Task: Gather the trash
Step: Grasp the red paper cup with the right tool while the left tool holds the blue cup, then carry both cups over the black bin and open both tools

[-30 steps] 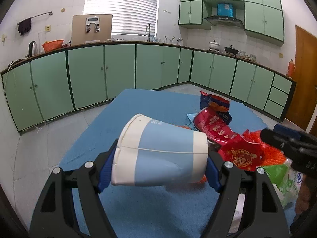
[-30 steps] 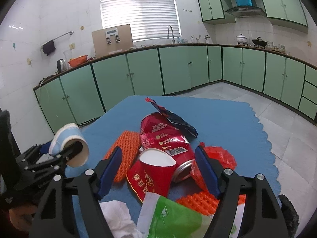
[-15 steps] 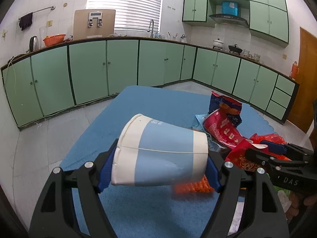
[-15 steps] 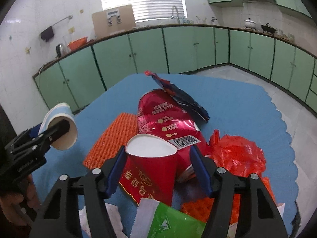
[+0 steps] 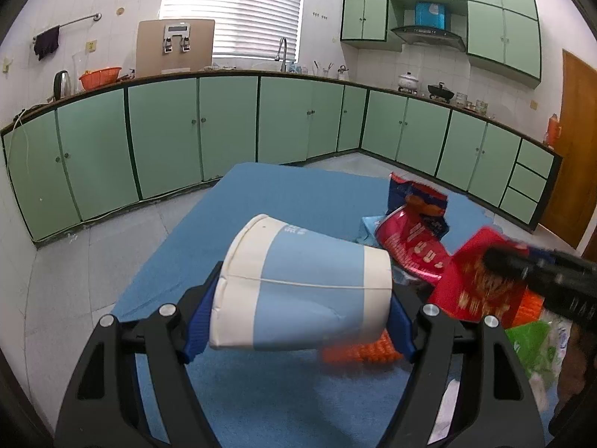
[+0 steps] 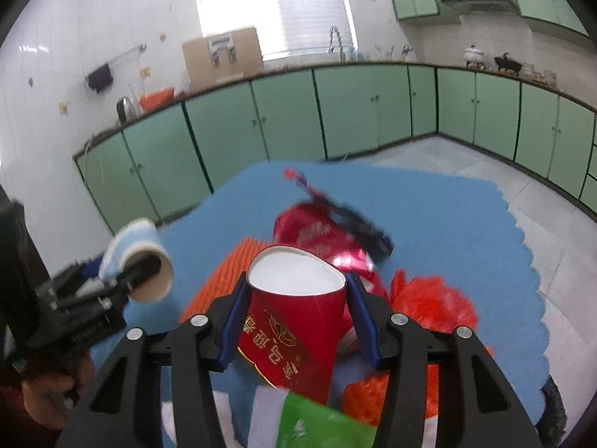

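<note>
- The blue-and-white paper cup [image 5: 298,291] lies on its side between the blue pads of the left tongs [image 5: 298,317], clamped across its length from rim to base, raised above the blue mat [image 5: 298,194].
- In the right wrist view the same cup [image 6: 136,257] shows at the left, its open mouth turned toward the camera.
- The red paper cup [image 6: 294,317] sits between the fingers of the right tongs [image 6: 296,321], mouth up and tilted away; both pads press its sides, so these tongs are holding it.
- In the left wrist view the red cup [image 5: 481,280] is blurred, with the right tongs' black finger across it.
- Behind the red cup lie a red snack bag [image 6: 317,235] and a dark snack wrapper [image 6: 350,216], touching each other.
- An orange mesh sheet [image 6: 224,272] lies to the left of the red cup; a crumpled red plastic bag [image 6: 436,298] lies to its right.
- A green-and-white packet [image 6: 321,425] lies nearest the right camera.
- All this trash rests on the blue mat covering the counter.
- Green cabinets [image 5: 224,127] line the walls beyond.
</note>
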The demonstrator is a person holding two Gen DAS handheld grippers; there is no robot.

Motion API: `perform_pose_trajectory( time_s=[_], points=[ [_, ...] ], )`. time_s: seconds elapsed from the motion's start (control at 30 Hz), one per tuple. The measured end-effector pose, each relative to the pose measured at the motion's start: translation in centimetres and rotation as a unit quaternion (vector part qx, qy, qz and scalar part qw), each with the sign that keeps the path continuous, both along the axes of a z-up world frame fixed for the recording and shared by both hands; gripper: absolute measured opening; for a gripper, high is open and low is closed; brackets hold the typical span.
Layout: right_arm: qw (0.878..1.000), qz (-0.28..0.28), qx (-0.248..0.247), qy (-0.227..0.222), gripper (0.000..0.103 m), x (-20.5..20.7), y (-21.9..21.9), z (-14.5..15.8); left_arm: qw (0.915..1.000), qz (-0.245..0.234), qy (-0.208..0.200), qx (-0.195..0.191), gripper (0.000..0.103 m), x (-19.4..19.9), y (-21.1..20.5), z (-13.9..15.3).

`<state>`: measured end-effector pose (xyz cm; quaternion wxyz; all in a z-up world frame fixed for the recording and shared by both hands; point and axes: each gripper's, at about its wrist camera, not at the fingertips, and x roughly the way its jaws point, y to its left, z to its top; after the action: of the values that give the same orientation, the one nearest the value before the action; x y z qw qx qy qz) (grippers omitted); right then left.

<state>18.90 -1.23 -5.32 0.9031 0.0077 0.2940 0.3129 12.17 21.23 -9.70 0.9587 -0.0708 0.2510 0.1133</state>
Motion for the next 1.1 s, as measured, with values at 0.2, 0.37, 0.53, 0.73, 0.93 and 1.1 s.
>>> perform_pose_trajectory(
  time_s=[0.2, 0.37, 0.53, 0.73, 0.93, 1.1],
  points=[
    [0.998, -0.017, 0.045, -0.043, 0.051, -0.4, -2.2, 3.3, 0.9994, -0.02, -0.028, 0.006, 0.073, -0.2, -1.7, 2.4],
    [0.995, -0.038, 0.056, -0.069, 0.051, -0.8, -4.7, 5.7, 0.9969, -0.058, -0.051, 0.007, 0.073, 0.4, -4.8, 4.5],
    [0.991, -0.078, 0.051, -0.094, 0.051, -1.8, -8.9, 8.1, 0.9924, -0.101, -0.07, 0.009, 0.073, 1.4, -8.7, 6.0],
    [0.986, -0.131, 0.04, -0.099, 0.051, -3.1, -14.1, 9.2, 0.9851, -0.152, -0.08, -0.003, 0.073, 2.3, -14.0, 6.9],
    [0.977, -0.191, 0.022, -0.093, 0.051, -4.8, -19.7, 8.9, 0.973, -0.214, -0.084, -0.014, 0.073, 2.9, -20.5, 6.8],
    [0.966, -0.243, 0.01, -0.085, 0.051, -6.6, -24.4, 8.2, 0.96, -0.268, -0.079, -0.026, 0.073, 3.3, -25.7, 5.8]
  ],
)
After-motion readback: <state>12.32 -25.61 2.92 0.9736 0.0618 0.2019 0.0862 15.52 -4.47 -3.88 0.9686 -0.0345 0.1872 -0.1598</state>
